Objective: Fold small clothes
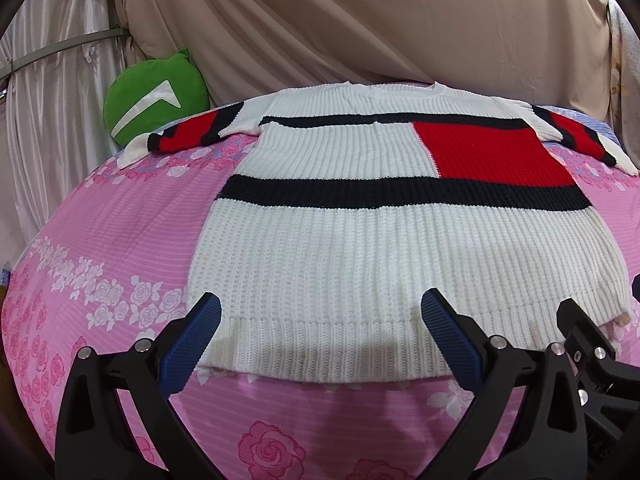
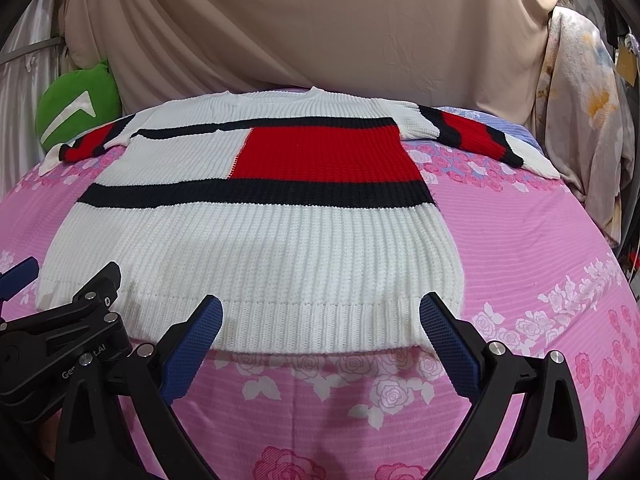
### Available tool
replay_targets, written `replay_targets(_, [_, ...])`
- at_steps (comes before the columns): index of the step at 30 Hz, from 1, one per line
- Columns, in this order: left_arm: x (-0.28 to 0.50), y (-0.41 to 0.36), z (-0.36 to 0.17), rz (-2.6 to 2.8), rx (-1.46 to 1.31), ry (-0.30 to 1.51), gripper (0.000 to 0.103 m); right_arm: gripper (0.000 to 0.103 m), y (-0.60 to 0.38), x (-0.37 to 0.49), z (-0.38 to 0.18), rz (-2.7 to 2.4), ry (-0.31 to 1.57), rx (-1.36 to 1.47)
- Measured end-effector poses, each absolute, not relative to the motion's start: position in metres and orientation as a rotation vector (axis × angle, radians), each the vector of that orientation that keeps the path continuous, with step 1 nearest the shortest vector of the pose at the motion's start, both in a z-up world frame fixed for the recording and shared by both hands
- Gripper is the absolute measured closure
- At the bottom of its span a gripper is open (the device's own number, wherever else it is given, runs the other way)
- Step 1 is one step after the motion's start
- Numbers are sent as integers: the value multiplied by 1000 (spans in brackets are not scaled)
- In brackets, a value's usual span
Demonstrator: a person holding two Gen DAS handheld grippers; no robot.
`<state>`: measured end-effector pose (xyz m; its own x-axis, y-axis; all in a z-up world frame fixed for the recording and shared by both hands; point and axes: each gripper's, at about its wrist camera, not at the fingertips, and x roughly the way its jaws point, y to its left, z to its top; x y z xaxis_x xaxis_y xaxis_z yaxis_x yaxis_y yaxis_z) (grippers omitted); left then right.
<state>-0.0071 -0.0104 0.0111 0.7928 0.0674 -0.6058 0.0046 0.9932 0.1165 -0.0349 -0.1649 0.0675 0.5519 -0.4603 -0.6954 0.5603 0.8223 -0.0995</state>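
Two sleeves of the sweater [image 1: 372, 248] run toward the far corners of the bed [image 1: 120, 240]; the left cuff lies just before a green cushion [image 1: 154, 98]. The sweater lies flat, hem at the near edge. Left tongs [image 1: 320, 338] and right tongs [image 2: 320, 338] hang released above the hem, side by side, gripping nothing.

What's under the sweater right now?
The knit sweater lies flat on the pink rose-print bedsheet, which shows all around it; a blue-striped patch shows by its right sleeve. Anything directly beneath the body is covered.
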Motion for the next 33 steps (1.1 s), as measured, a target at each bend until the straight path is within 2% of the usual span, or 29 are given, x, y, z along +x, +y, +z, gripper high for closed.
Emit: replay_targets(33, [-6,-10,7,33,115,661,5,5,-164,-34,66,-607,780,142])
